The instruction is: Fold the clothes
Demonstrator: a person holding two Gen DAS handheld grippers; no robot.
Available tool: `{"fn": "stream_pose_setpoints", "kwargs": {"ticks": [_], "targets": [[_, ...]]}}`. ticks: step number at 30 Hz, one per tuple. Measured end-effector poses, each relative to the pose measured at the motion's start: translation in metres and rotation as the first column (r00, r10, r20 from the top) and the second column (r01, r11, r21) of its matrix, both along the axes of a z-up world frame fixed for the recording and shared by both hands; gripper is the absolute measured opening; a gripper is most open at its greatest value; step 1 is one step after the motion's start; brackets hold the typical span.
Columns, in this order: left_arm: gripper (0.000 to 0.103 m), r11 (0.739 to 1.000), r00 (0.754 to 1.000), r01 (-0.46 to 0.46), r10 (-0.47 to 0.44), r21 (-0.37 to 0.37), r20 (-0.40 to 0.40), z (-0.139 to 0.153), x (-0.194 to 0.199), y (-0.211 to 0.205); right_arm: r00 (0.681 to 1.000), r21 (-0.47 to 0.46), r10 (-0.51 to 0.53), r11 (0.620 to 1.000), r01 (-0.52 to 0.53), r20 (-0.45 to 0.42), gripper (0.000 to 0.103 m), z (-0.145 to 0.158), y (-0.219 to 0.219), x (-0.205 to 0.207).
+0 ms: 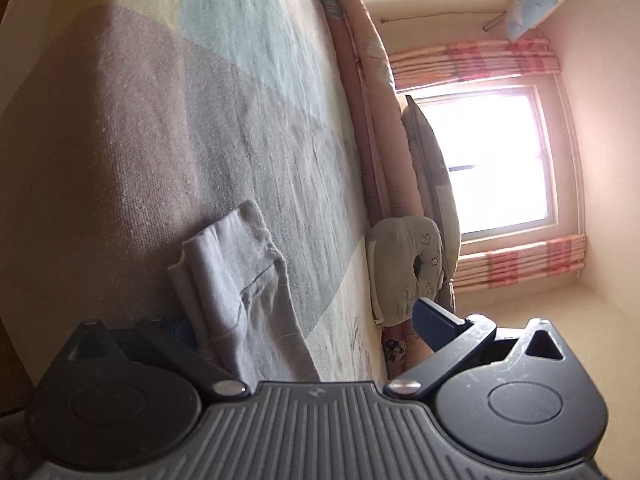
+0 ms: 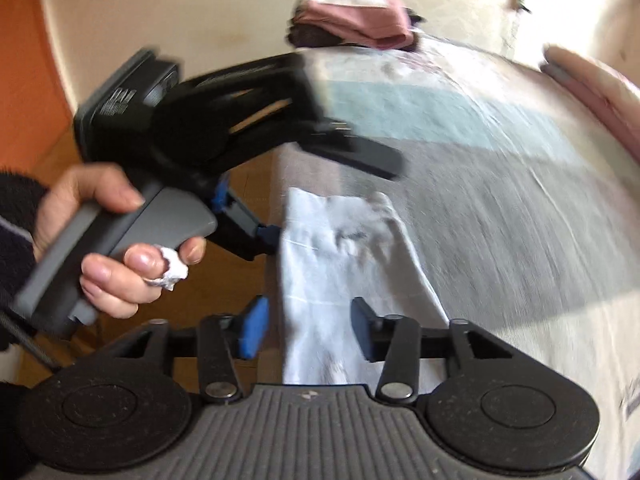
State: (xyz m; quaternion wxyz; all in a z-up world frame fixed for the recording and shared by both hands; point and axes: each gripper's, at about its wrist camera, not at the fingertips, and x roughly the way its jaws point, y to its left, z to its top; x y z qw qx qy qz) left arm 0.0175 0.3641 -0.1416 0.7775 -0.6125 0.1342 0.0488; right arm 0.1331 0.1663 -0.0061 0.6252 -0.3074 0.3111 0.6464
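A bed (image 2: pixel 500 184), covered by a blanket in grey, pale blue and cream patches, fills both views. Rolled pink bedding (image 1: pixel 368 92) and a grey pillow (image 1: pixel 404 268) are seen along its far edge, below a bright window (image 1: pixel 500 160). A folded pile of pink and white clothes (image 2: pixel 356 16) is set at a far corner. A pale grey folded garment (image 2: pixel 344 264) is laid at the near edge. The right gripper (image 2: pixel 308 332) is held over it, jaws released, pads clear of the cloth. The left gripper (image 2: pixel 256 216), held by a hand (image 2: pixel 108 240), is spread wide beside the garment, grasping nothing.
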Motion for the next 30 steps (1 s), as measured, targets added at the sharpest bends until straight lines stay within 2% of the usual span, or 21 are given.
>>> {"fn": "stream_pose_setpoints", "kwargs": {"ticks": [2,5,7,8,10,12,13,15,17,20,23,25,30], "targets": [[0.1,0.996,1.0,0.025,-0.024,0.083,-0.016,0.005,0.005,-0.003,0.998,0.006,-0.05,0.999,0.05,-0.041,0.057,0.003,-0.011,0.015],[0.098,0.976,0.997,0.065,-0.057,0.206,-0.043,0.013,0.011,-0.008,0.99,-0.006,-0.135,0.991,0.135,-0.049,0.058,0.002,-0.024,0.026],[0.081,0.959,0.996,0.084,-0.069,0.272,-0.065,0.015,0.008,-0.012,0.98,-0.006,-0.188,0.982,0.188,-0.07,0.059,0.0,-0.04,0.033],[0.075,0.953,0.995,0.086,-0.066,0.29,-0.077,0.016,0.006,-0.012,0.973,-0.005,-0.214,0.977,0.214,-0.088,0.06,-0.002,-0.051,0.036],[0.044,0.952,0.992,0.079,-0.046,0.295,-0.118,0.015,0.002,-0.009,0.953,-0.006,-0.266,0.963,0.268,-0.146,0.07,-0.004,-0.066,0.043],[0.02,0.944,0.983,0.093,-0.036,0.316,-0.181,0.017,0.002,-0.005,0.923,-0.018,-0.313,0.948,0.317,-0.225,0.08,-0.007,-0.077,0.05],[0.013,0.937,0.976,0.107,-0.036,0.333,-0.213,0.019,0.003,-0.004,0.9,-0.032,-0.336,0.939,0.341,-0.277,0.085,-0.012,-0.079,0.056],[0.014,0.917,0.966,0.14,-0.044,0.373,-0.256,0.027,0.006,-0.007,0.835,-0.067,-0.385,0.918,0.391,-0.393,0.092,-0.021,-0.086,0.067],[0.013,0.888,0.956,0.175,-0.049,0.426,-0.29,0.038,0.009,-0.013,0.751,-0.099,-0.432,0.89,0.446,-0.5,0.097,-0.026,-0.093,0.079],[0.014,0.85,0.96,0.199,-0.069,0.488,-0.272,0.058,0.008,-0.024,0.627,-0.115,-0.454,0.856,0.504,-0.633,0.1,-0.029,-0.098,0.094],[0.014,0.819,0.967,0.208,-0.089,0.535,-0.239,0.08,0.01,-0.031,0.474,-0.139,-0.442,0.826,0.547,-0.761,0.103,-0.038,-0.1,0.109],[0.013,0.811,0.97,0.21,-0.102,0.546,-0.221,0.09,0.011,-0.034,0.366,-0.165,-0.432,0.801,0.576,-0.824,0.103,-0.044,-0.102,0.117],[0.013,0.789,0.97,0.228,-0.132,0.57,-0.205,0.102,0.016,-0.038,0.123,-0.26,-0.436,0.714,0.65,-0.891,0.103,-0.062,-0.106,0.133]]}}
